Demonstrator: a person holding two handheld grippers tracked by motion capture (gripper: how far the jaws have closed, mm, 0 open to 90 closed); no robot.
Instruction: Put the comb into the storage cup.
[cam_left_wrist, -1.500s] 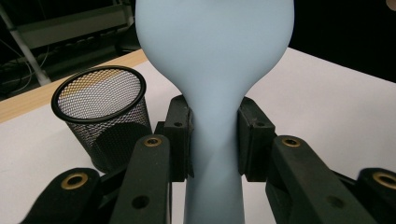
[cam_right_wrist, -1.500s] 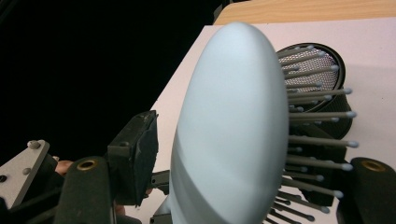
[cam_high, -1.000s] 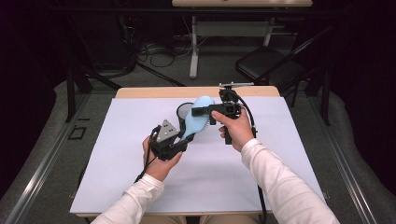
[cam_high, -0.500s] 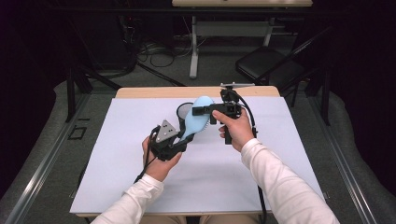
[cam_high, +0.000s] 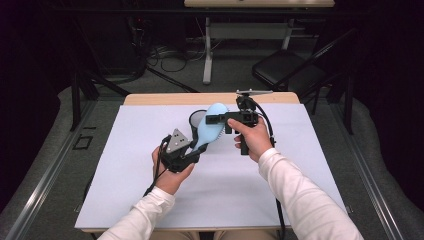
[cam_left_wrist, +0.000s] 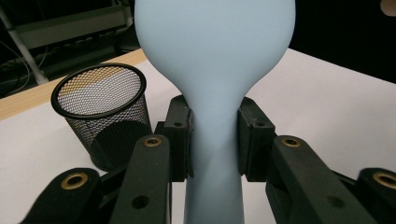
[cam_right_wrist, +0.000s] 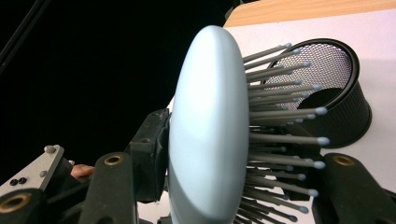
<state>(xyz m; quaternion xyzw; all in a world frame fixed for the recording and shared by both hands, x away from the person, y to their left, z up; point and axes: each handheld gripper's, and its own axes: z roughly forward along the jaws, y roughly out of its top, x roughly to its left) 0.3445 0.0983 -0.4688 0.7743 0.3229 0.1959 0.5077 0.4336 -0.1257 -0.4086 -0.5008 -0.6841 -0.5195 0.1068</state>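
The pale blue hairbrush (cam_high: 209, 126) is held clear above the white surface (cam_high: 125, 190), just at 5 o'clock of the black mesh cup (cam_high: 195, 120) in the high view, its handle running down toward 7 o'clock. The left gripper (cam_high: 192, 152) clamps the handle: in the left gripper view its fingers (cam_left_wrist: 180, 135) press on both flanks of the narrow neck, with the cup at 10 o'clock. The right gripper (cam_high: 216, 120) reaches in from 3 o'clock at the brush head. Its fingers have just been closing, and the brush head stands between them; in the right gripper view one pad (cam_right_wrist: 152, 154) lies against the smooth back while the opposite side sits among the bristles (cam_right_wrist: 280, 135), so the fingers stand narrow around the head. Neither hand has shifted place compared with a second ago. Judgement: the brush is now gripped at both ends, a handover in progress; the left fingers can release once the right grip proves firm. The bristle side gives a soft hold, so slip is a risk.
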